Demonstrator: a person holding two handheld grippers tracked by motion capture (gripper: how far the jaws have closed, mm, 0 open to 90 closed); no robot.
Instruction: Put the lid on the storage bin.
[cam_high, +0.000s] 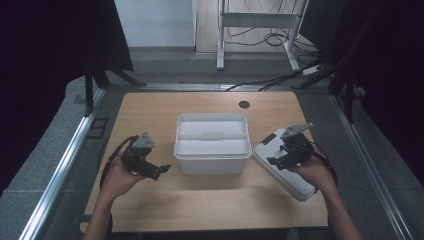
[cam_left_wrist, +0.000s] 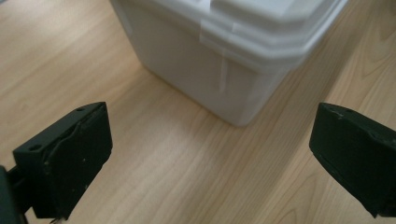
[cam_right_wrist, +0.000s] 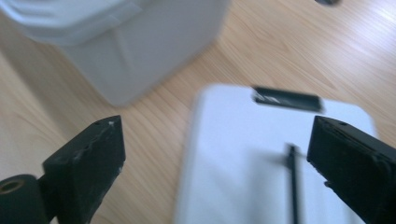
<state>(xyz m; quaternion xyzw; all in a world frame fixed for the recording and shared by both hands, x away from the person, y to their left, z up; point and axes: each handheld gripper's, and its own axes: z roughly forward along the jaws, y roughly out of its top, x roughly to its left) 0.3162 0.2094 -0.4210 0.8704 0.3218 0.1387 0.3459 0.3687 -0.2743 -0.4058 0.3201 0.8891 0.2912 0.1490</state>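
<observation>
A white rectangular plastic storage box (cam_high: 212, 142) stood open-topped at the middle of the light wooden table (cam_high: 200, 200), a handle bar lying across its interior. Its flat white plastic lid (cam_high: 280, 172), bearing a dark slot near one end, lay on the table just right of the box, set at an angle and apart from it.

The left gripper (cam_high: 159, 170) was held in the person's left hand (cam_high: 117, 177) just beside the box's left wall, not touching it. In the left gripper view its two black jaws were spread wide with nothing between them — only bare table and the box's near corner (cam_left_wrist: 224, 70) lay ahead.

The right gripper (cam_high: 277, 161) was held in the right hand (cam_high: 315, 172) directly above the lid. In the right gripper view its jaws were likewise spread wide, the lid (cam_right_wrist: 261, 154) lying below and between them; whether either jaw touched the lid could not be determined — that view was blurred. The box (cam_right_wrist: 126, 51) stood to the upper left of that view.
</observation>
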